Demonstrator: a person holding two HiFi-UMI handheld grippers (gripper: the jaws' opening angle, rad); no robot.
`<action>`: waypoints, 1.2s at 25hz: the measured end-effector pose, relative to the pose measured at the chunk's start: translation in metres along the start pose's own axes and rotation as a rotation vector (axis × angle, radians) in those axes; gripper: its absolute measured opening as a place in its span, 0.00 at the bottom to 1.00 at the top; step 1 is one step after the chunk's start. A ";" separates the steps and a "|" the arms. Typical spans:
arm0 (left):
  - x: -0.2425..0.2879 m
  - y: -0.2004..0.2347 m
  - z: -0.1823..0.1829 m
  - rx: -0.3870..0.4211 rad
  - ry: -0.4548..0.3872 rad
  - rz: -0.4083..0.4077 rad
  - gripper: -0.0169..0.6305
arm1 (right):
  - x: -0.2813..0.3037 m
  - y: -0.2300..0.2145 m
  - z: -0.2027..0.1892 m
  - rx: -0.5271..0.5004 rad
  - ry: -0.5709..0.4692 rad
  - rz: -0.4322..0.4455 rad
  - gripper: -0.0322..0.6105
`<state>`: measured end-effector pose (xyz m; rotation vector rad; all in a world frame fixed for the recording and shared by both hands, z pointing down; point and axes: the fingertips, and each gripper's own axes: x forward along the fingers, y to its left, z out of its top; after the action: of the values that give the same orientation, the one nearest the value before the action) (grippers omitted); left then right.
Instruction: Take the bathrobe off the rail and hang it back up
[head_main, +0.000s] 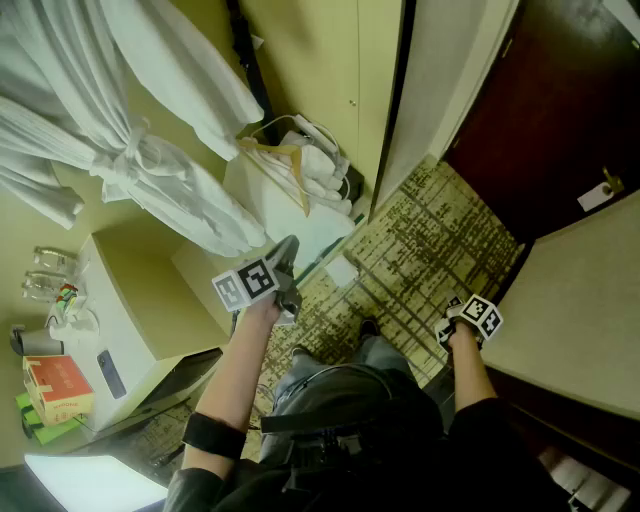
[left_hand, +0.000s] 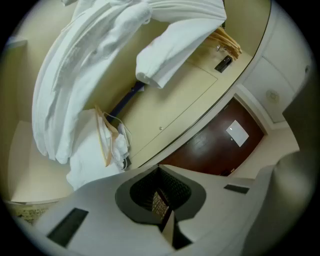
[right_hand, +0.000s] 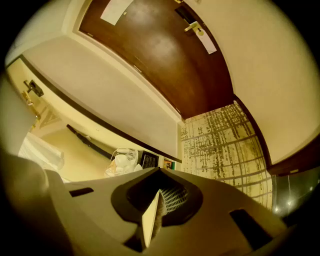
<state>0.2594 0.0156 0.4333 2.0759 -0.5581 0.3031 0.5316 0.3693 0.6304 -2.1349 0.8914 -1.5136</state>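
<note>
Both tools are empty. The left gripper (left_hand: 165, 215) has its jaws pressed together on nothing, and the right gripper (right_hand: 151, 215), held over the patterned carpet (head_main: 440, 230), is closed in the same way. Further off, the white bathrobe (head_main: 150, 160) hangs in the open wardrobe with its belt tied, and neither tool touches it. The step appears to be the approach. Next, the left jaws must open and rise toward the robe's top, which is out of frame.

bathrobe (head_main: 130, 150) | white | hangs inside wardrobe | belt knotted at waist | sleeve dangling loose
</note>
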 end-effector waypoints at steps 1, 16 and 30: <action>-0.004 0.003 0.003 -0.001 -0.010 0.002 0.03 | 0.003 0.008 0.000 -0.015 0.003 0.008 0.09; -0.143 0.101 0.048 0.009 -0.254 0.275 0.03 | 0.065 0.237 -0.025 -0.451 0.088 0.283 0.09; -0.319 0.166 0.056 0.124 -0.473 0.622 0.03 | 0.069 0.439 -0.147 -0.935 0.188 0.582 0.09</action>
<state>-0.1001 -0.0226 0.3906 2.0496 -1.5103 0.1976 0.2868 0.0104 0.4557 -1.9275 2.3911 -1.0810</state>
